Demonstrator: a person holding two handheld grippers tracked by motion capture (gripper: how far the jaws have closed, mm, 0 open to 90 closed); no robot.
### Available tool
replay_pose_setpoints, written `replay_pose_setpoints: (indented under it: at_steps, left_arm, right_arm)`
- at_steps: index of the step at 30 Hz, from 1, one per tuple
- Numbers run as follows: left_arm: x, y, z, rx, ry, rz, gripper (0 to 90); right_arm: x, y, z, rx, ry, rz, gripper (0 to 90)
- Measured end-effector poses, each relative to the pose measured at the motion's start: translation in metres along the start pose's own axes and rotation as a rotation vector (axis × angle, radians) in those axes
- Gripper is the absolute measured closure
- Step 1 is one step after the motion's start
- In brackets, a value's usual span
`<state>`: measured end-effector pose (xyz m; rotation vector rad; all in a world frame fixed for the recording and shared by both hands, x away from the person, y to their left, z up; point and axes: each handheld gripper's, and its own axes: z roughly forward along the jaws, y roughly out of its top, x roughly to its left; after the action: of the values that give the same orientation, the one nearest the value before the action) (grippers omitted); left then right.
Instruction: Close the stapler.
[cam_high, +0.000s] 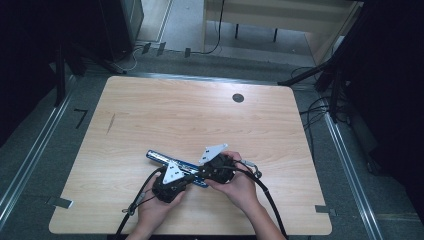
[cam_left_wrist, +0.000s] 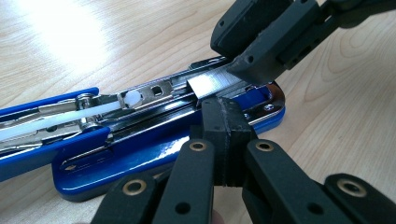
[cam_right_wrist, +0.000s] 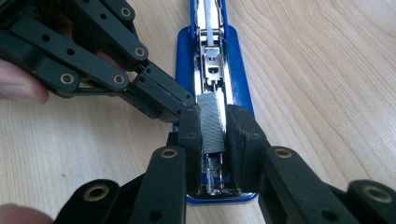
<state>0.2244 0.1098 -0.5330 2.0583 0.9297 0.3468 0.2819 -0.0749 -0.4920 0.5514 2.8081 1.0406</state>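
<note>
The right gripper (cam_right_wrist: 214, 128) is clamped on a silver strip of metal staples (cam_right_wrist: 211, 122), holding it over the open steel channel of a blue stapler (cam_right_wrist: 233, 60). The left gripper (cam_left_wrist: 228, 128), its jaws pressed together on nothing, touches the stapler's side beside the strip. The stapler lies opened flat near the front of a pale wood-grain worktop (cam_high: 190, 115) with rounded corners and a dark round grommet (cam_high: 238, 98). Around it are grey floor, loose black cables and dark stands.
</note>
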Motion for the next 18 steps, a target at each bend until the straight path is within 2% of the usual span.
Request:
replay_pose_setpoints:
  at_steps: [6, 13, 16, 18]
  left_arm:
    - [0.000, 0.000, 0.000, 0.000, -0.001, -0.002, 90.0]
    - [0.001, 0.000, 0.000, 0.000, -0.002, -0.003, 90.0]
    - [0.001, 0.000, 0.000, 0.000, -0.003, -0.005, 90.0]
    - [0.001, 0.000, 0.000, 0.001, -0.004, -0.007, 90.0]
  right_arm:
    - [0.004, -0.008, 0.001, -0.047, -0.006, -0.030, 73.1]
    - [0.014, -0.013, 0.004, -0.088, -0.087, -0.110, 73.9]
    - [0.018, -0.014, 0.007, -0.105, -0.116, -0.117, 74.6]
    - [0.021, -0.015, 0.008, -0.109, -0.148, -0.133, 78.9]
